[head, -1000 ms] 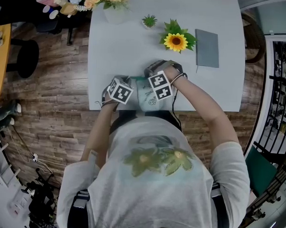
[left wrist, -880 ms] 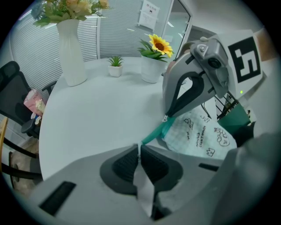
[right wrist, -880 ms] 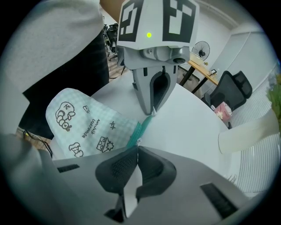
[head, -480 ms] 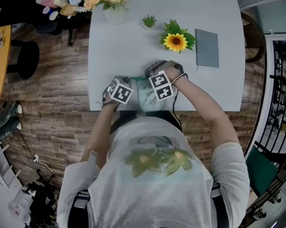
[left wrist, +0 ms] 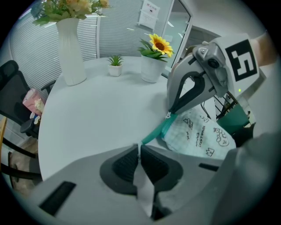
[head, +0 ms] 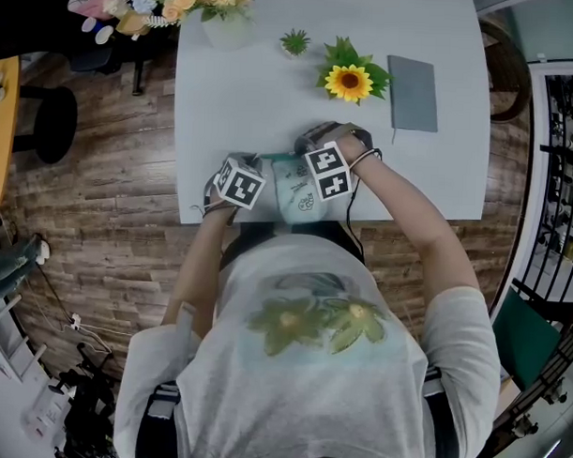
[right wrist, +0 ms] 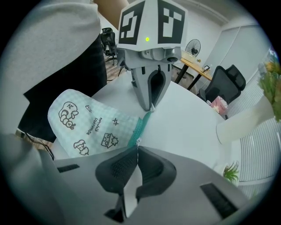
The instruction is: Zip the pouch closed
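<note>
- On a white table (head: 235, 90) over wood flooring (head: 100, 207) sit a potted sunflower (head: 351, 82), a small plant (head: 295, 42) and a grey notebook (head: 413, 80).
- At its near edge lies the checked pouch (head: 293, 188); the left gripper (left wrist: 139, 151) pinches its end, and the right gripper (right wrist: 137, 151) pinches the teal zipper (right wrist: 141, 125).
- Since a second ago the right gripper has rolled slightly; the pouch has stayed put.

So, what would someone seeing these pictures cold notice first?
Most striking is the checked, doodle-printed pouch at the near edge of the white table. Its teal zip is stretched taut between the left gripper and the right gripper, both pinched shut on it. Further back, a bright sunflower stands beside a grey notebook.
</note>
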Demonstrator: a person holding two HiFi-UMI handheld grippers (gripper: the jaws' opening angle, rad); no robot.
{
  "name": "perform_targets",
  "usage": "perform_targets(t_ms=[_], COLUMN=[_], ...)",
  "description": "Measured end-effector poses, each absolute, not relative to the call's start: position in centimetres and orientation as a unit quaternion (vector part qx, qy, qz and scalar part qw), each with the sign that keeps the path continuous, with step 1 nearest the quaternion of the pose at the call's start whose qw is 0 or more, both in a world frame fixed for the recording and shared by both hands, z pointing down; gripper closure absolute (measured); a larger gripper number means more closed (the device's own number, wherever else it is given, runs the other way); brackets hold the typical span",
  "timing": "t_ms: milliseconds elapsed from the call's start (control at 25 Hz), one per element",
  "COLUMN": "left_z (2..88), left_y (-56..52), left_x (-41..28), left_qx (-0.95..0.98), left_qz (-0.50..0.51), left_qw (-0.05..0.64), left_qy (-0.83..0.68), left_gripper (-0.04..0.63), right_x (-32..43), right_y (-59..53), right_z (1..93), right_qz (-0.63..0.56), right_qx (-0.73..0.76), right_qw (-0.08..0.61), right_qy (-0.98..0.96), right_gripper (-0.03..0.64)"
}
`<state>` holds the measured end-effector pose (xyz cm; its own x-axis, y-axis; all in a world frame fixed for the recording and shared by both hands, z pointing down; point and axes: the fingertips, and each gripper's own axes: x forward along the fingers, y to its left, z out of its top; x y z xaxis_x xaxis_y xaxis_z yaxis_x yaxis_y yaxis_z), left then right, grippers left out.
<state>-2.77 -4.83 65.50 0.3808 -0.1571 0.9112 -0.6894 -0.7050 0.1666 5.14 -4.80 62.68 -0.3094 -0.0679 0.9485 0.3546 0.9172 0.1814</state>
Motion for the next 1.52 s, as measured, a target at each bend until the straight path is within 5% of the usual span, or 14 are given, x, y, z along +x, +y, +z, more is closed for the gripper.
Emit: perform_targets(t_ms=[1520], left_z=[65.4], left_y=[-4.9], left_x=[-2.8], left_qx=[0.784], left_qz=[0.488], left_qw=[0.274], left_qy=[-0.269], left_gripper=[0.57], right_x=[7.9], right_y=[-5.2], right_z=[63.0], right_qz=[-0.162], right_qx=[-0.057], right_qw=[0.597], right_qy=[-0.784], right_gripper=[0.598])
